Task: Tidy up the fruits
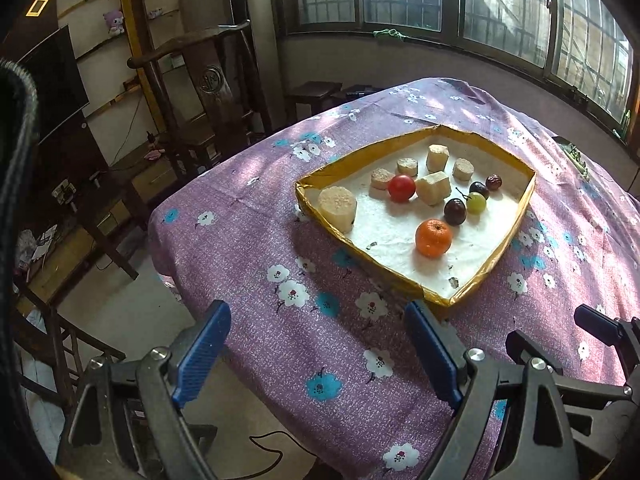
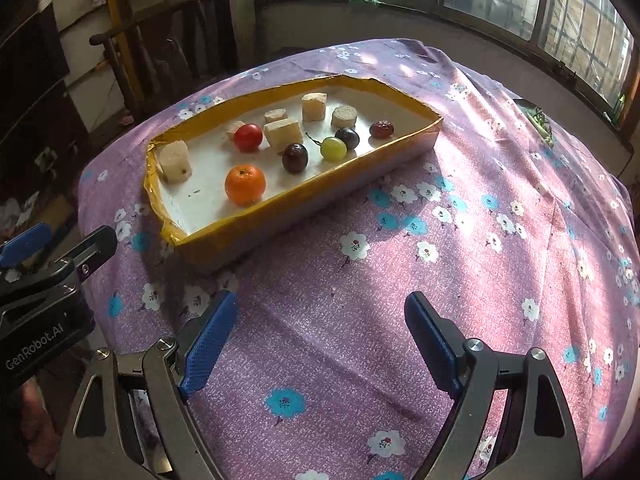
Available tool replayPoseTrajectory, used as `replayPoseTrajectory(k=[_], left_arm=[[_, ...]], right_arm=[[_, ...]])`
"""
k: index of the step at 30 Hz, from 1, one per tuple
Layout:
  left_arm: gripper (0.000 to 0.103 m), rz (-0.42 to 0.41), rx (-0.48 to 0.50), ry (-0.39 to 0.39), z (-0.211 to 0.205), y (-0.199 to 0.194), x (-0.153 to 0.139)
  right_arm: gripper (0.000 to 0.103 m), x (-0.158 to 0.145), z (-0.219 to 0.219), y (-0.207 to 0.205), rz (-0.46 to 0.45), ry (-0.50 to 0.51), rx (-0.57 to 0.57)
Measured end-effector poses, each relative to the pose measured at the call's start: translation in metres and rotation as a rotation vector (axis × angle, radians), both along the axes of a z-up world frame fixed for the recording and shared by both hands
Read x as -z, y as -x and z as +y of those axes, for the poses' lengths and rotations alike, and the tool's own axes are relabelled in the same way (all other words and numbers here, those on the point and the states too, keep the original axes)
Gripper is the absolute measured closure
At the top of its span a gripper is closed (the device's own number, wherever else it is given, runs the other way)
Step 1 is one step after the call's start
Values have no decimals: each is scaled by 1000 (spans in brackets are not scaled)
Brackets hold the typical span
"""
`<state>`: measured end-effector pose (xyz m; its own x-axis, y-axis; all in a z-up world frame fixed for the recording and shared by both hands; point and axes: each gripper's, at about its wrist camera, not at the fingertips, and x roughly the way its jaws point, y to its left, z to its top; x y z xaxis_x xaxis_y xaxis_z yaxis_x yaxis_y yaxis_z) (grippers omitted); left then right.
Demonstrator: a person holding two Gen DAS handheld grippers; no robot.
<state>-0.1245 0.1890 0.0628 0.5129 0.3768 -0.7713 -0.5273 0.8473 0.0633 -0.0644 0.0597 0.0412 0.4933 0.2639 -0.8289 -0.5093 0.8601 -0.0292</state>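
A shallow cardboard tray with a yellow rim lies on the purple flowered tablecloth. In it are an orange, a red tomato, a dark plum, a green grape, a dark grape, a red date and several pale cut chunks. My left gripper is open and empty, in front of the tray's near corner. My right gripper is open and empty, over bare cloth to the right of the tray.
The table's left edge drops to the floor. Wooden chairs and a low bench stand to the left, windows behind. The right gripper's body shows at the lower right of the left view; the left gripper's body shows at the left of the right view.
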Motion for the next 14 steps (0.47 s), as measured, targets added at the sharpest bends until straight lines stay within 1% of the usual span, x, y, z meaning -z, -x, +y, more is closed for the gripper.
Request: replayPoseTrajectory(k=[2, 5, 14], left_arm=[[13, 5, 1, 4, 1, -1, 0], [13, 8, 7, 38, 5, -1, 2], [13, 10, 23, 36, 5, -3, 3]], right_arm=[[17, 1, 1, -1, 6, 0, 3], [17, 2, 1, -1, 10, 1, 5], [17, 3, 4, -3, 12, 8, 11]])
